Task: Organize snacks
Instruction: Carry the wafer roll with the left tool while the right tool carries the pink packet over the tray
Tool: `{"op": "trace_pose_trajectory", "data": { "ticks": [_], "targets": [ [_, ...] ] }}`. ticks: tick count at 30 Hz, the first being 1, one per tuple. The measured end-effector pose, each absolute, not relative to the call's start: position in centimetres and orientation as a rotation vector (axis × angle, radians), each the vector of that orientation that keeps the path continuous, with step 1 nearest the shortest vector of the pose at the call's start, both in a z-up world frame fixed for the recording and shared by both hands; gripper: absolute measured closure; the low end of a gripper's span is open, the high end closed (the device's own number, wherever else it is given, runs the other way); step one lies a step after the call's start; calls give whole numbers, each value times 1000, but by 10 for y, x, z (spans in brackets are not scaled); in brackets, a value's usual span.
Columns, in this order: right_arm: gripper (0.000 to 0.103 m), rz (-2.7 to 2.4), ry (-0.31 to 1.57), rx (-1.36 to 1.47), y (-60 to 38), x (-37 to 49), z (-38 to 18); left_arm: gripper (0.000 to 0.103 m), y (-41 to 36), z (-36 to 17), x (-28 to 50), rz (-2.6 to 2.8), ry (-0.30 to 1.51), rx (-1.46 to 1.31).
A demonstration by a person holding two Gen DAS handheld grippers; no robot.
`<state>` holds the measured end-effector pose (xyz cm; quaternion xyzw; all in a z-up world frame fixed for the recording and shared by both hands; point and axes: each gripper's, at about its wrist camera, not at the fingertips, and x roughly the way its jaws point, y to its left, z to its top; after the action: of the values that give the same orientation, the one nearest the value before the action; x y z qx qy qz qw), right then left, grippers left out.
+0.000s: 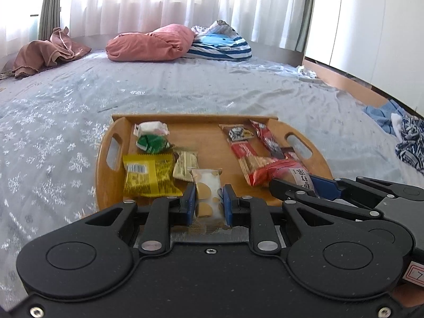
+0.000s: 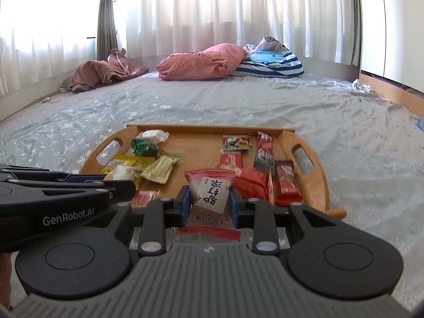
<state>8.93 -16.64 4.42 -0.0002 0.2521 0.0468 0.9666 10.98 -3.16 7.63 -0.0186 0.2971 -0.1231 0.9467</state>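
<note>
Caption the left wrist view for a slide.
Left gripper shut on a white gold-dotted snack packet above a wooden tray of snacks on a bed.

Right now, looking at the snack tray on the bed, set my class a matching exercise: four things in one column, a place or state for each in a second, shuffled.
Things:
1. green packet
2. yellow packet
3. cream wafer packet
4. red-edged pouch

Places or states:
A. held in left tool
B. held in right tool
C. tray's far left
D. tray's near left

Pairs: 1-C, 2-D, 3-A, 4-B
</note>
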Motion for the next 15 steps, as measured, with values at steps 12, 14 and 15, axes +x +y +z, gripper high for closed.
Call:
{"op": "trace_pose_trajectory", "data": {
  "ticks": [12,14,15],
  "targets": [
    [68,120,488,13,-166,128,57,83,-24,88,151,-263,594,-77],
    [68,130,495,25,-168,138,58,83,-23,89,162,-272,596,-82],
    [68,133,497,29,-169,144,59,83,-23,89,169,-277,595,-84]
  ]
}}
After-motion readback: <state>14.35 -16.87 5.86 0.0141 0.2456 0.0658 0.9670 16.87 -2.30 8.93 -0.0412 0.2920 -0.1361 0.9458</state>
